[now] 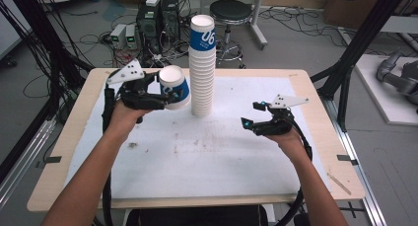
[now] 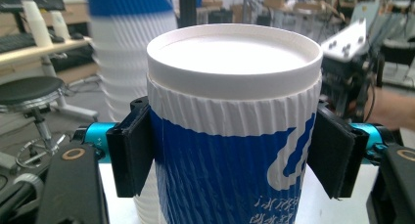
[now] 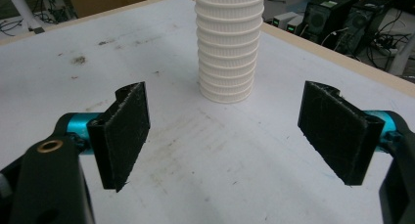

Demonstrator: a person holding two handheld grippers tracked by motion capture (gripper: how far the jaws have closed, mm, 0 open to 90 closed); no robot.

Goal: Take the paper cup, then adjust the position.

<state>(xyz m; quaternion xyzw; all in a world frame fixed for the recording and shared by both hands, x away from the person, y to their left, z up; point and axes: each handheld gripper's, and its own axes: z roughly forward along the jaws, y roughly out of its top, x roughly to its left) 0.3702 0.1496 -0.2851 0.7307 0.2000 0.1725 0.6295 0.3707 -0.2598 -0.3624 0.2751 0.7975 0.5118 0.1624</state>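
The left gripper (image 1: 165, 98) is clamped on 1 blue and white paper cup (image 1: 175, 88), held above the table (image 1: 296, 162) just left of the tall cup stack (image 1: 202, 68). The right gripper (image 1: 249, 115) has its jaws apart with nothing between them, to the right of the stack.

R claw (image 3: 222, 136) jaws apart, empty; cup stack (image 3: 228, 43) ahead on table (image 3: 73, 48).

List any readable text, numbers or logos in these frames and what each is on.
"06": large white digits on the blue band of the top cup of the tall white ribbed paper cup stack.
White print on the blue-and-white ribbed paper cup held in the left gripper: part of a large logo and a small line below, too blurred to read.
Nothing else legible.
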